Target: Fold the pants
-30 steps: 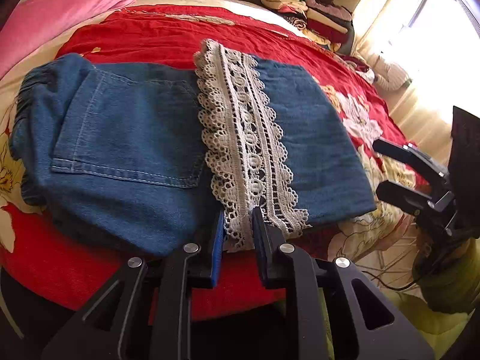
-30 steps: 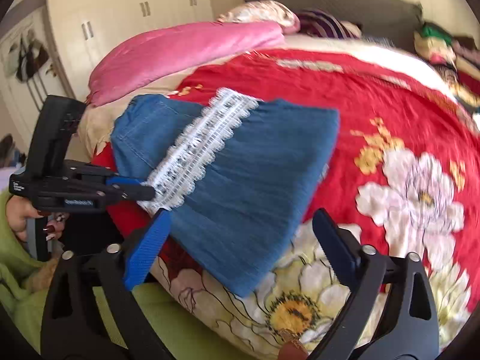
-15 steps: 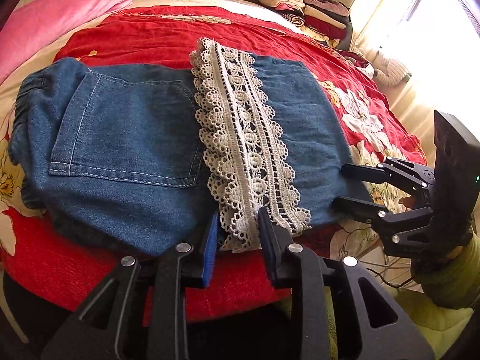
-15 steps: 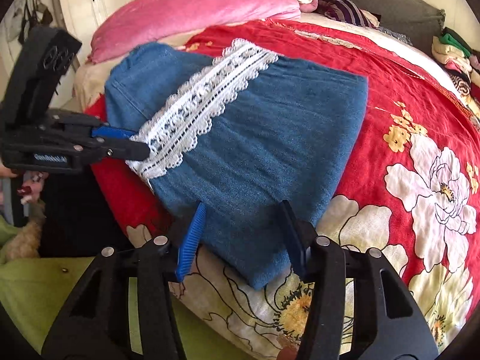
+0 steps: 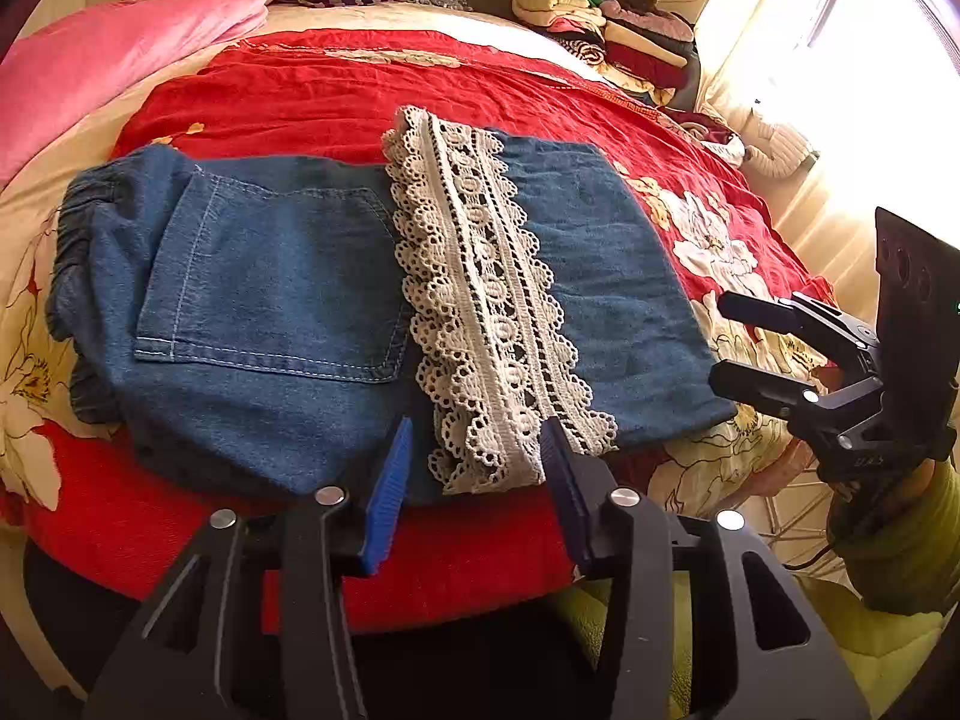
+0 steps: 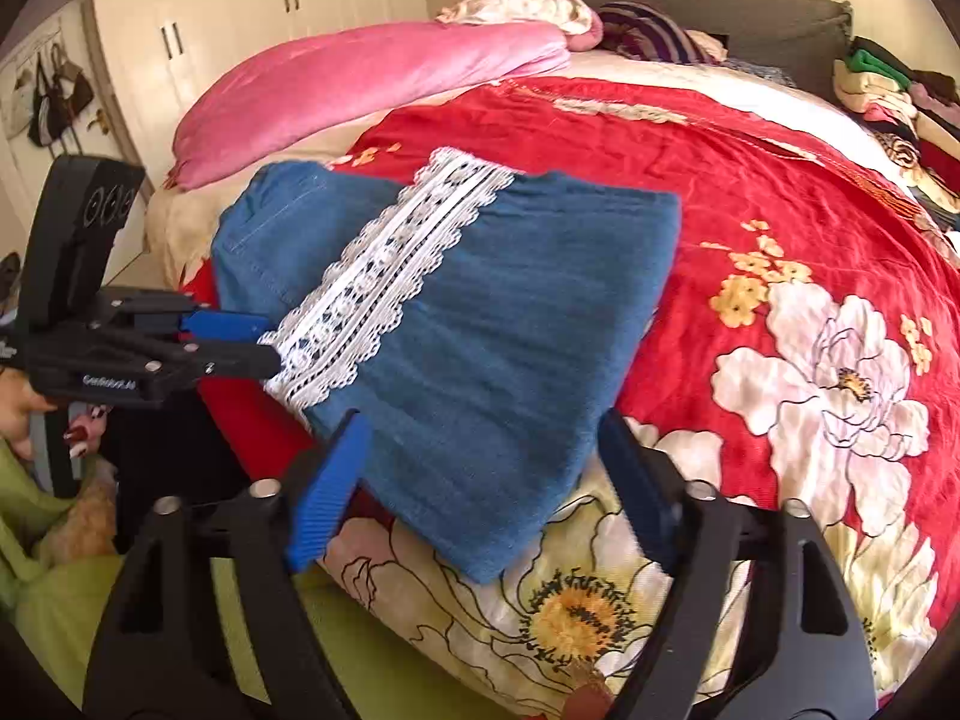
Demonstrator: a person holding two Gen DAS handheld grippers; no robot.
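Blue denim pants (image 5: 270, 276) lie folded on the red flowered bedspread (image 5: 336, 96), back pocket up, with a white lace hem (image 5: 480, 300) laid across the middle. My left gripper (image 5: 477, 450) is at the near edge. Its jaws are opening, and the lace end lies between the blue pads without being pinched. In the right wrist view the left gripper (image 6: 270, 341) points at the lace hem (image 6: 384, 276). My right gripper (image 6: 480, 438) straddles the folded corner of the pants (image 6: 510, 330). Its jaws are opening wide, clear of the cloth. The left wrist view shows the right gripper (image 5: 720, 337) just off the right edge.
A pink bolster (image 5: 90, 72) lies along the bed's far left. A pile of folded clothes (image 5: 600, 24) sits at the far right corner by a bright window (image 5: 840, 60). White wardrobe doors (image 6: 270, 0) stand behind. Green sleeves (image 5: 900, 540) hold the grippers.
The left jaws have spread apart around the lace end. The right gripper narrowed and came close to the pants' corner, then widened again and backed off a little.
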